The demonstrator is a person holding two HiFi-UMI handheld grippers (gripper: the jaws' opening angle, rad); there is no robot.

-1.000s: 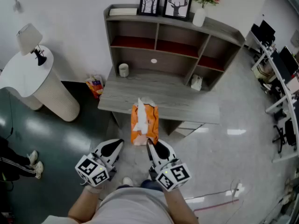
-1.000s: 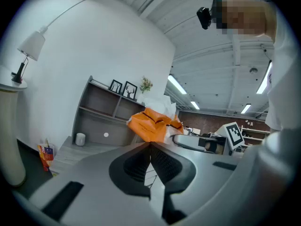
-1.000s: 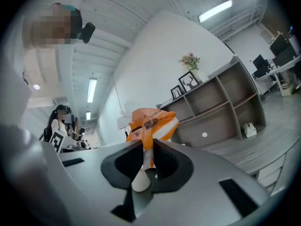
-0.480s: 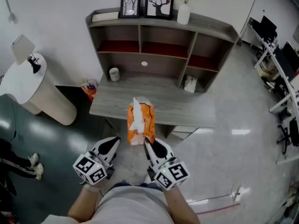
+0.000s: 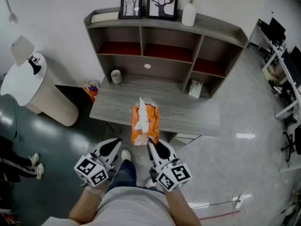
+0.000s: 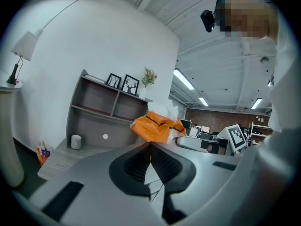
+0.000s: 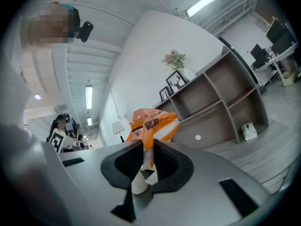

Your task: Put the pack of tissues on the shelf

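Observation:
An orange pack of tissues (image 5: 145, 124) with a white sheet sticking out of its far end hangs above the desk's front edge. My right gripper (image 5: 151, 144) is shut on the pack's near end; in the right gripper view the orange pack (image 7: 151, 124) rises from between the closed jaws of that gripper (image 7: 147, 150). My left gripper (image 5: 117, 145) is to the left of the pack, shut and holding nothing; its view shows the pack (image 6: 157, 127) beyond the closed left gripper (image 6: 150, 147). The grey shelf unit (image 5: 162, 45) stands behind the desk (image 5: 188, 112).
On the shelf's top stand two framed pictures (image 5: 152, 3), a white vase with flowers (image 5: 189, 14) and a flat book (image 5: 105, 17). A white cup (image 5: 116, 76) and a small white bag (image 5: 195, 88) sit at the desk's back. A round white table with a lamp (image 5: 26, 81) is at left.
The view has shifted slightly, so desk and shelf sit a little lower and to the right. A leg and shoe now show between the grippers. The pack stays in the right gripper.

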